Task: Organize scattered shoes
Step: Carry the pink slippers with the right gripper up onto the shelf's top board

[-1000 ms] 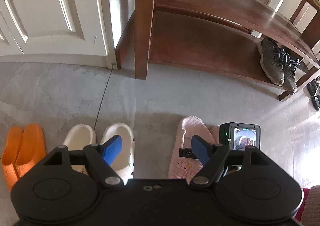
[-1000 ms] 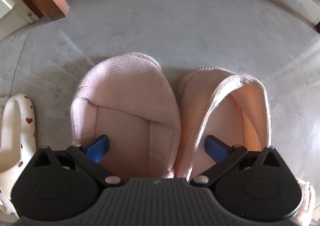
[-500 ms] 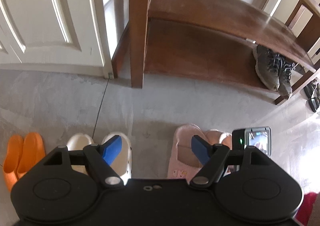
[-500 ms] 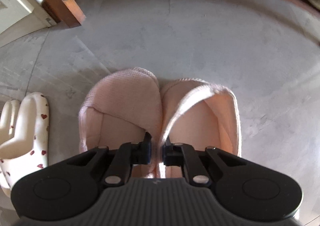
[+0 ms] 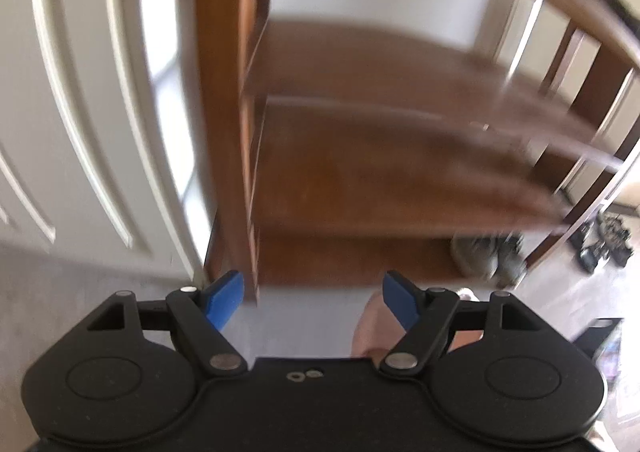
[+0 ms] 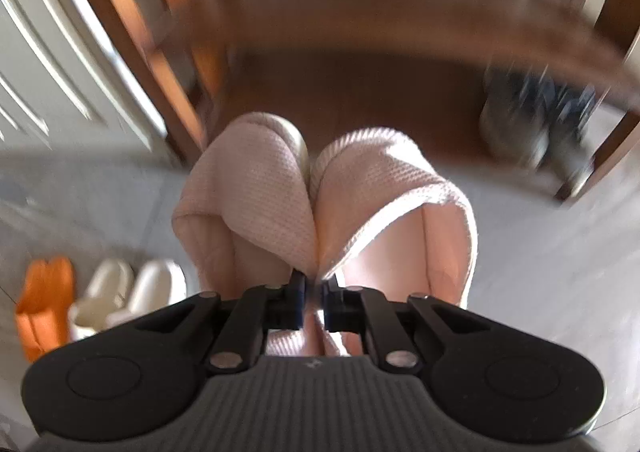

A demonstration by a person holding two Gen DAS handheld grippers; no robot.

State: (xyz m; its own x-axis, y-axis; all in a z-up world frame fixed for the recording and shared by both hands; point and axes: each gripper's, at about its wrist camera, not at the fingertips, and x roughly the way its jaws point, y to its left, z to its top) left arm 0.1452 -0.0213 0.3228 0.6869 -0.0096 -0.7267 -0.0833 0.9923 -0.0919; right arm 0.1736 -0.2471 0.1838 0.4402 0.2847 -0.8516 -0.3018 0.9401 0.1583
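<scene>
My right gripper [image 6: 314, 294] is shut on the inner edges of a pair of pink slippers [image 6: 360, 188], held together and lifted off the grey floor, toes toward the wooden shoe rack [image 6: 360, 92]. My left gripper [image 5: 314, 298] is open and empty, pointed at the rack's shelves [image 5: 380, 172]; a bit of pink slipper [image 5: 372, 336] shows below its right finger. White clogs [image 6: 120, 296] and orange slides [image 6: 44, 304] sit on the floor at lower left in the right wrist view.
Grey sneakers [image 6: 536, 128] stand at the right end of the rack's bottom shelf, also in the left wrist view [image 5: 488, 256]. A white door [image 5: 80, 112] is left of the rack. Dark shoes [image 5: 604, 244] lie on the floor at far right.
My right gripper closed on the two pink slippers and lifted them toward the rack. My left gripper stayed open and rose, tilting up toward the shelves.
</scene>
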